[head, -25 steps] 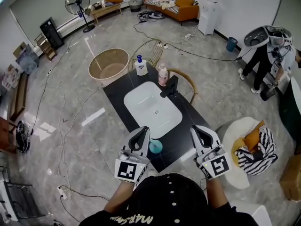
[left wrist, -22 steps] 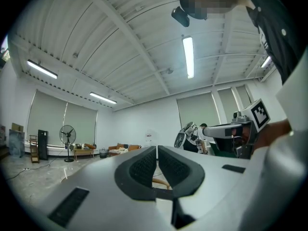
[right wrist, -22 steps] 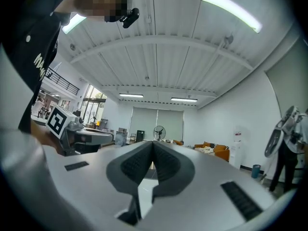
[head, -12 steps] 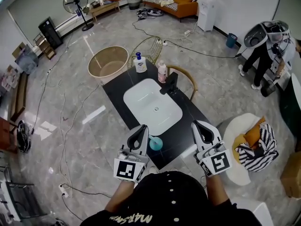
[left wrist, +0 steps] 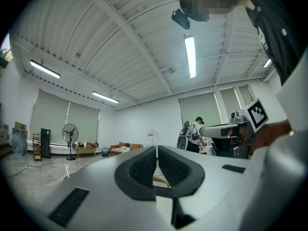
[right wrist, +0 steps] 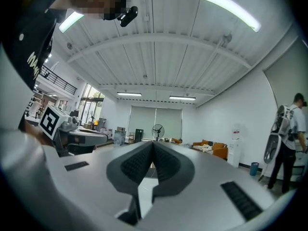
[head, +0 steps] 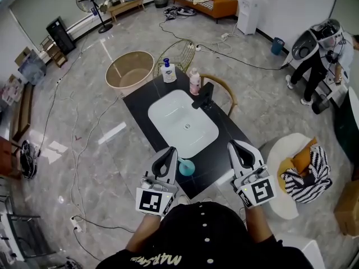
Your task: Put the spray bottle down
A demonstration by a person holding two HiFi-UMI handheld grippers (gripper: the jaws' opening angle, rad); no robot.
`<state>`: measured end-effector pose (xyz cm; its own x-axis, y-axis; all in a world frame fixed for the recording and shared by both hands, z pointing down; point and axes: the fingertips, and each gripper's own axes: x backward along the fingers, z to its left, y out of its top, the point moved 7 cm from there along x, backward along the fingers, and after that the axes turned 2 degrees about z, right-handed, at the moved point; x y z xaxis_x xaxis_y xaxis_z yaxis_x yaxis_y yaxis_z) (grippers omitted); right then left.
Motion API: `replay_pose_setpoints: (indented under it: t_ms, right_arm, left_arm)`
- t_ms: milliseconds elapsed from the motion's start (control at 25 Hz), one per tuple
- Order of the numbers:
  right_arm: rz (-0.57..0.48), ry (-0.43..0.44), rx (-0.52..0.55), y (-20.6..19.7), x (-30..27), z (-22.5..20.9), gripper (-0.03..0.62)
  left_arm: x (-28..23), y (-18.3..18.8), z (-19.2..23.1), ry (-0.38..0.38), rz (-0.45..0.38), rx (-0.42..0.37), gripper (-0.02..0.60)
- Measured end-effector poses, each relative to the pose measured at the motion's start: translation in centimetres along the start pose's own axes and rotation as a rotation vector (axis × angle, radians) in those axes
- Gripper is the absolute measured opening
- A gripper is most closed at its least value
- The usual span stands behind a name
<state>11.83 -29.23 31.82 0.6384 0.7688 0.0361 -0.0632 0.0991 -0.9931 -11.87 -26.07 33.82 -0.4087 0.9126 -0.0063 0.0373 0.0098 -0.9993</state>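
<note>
A white bottle with a blue head (head: 168,72) stands upright at the far corner of the black table (head: 219,150), and no gripper is touching it. A pink bottle (head: 194,83) stands beside the black faucet (head: 202,101), behind the white sink (head: 182,123). My left gripper (head: 170,152) is level over the table's near edge, shut and empty, right beside a small teal round thing (head: 185,167). My right gripper (head: 235,147) hovers at the near right edge, also shut and empty. In each gripper view the jaws (left wrist: 157,152) (right wrist: 153,151) meet with nothing between them.
A round beige tub (head: 129,69) and a wire basket (head: 180,54) stand on the floor beyond the table. A wooden chair (head: 224,92) sits behind the faucet. A white round seat with clothes (head: 291,175) is at the right, with a person (head: 320,55) farther off. Cables cross the floor.
Both grippers and the bottles keep their places; only the head view has shifted a little.
</note>
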Motion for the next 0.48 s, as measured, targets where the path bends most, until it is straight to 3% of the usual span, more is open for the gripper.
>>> replay_pose_setpoints:
  t_ms: [240,480]
  right_arm:
    - [0.010,-0.009,0.021,-0.2,0.1,0.1,-0.005]
    - [0.015,-0.015,0.032,-0.3,0.3,-0.4,-0.005]
  left_arm:
    - [0.1,-0.2,-0.2,-0.006,-0.005,0.004,0.021]
    - [-0.1,0.3,-2.0,-0.024,0.026,-0.144,0.021]
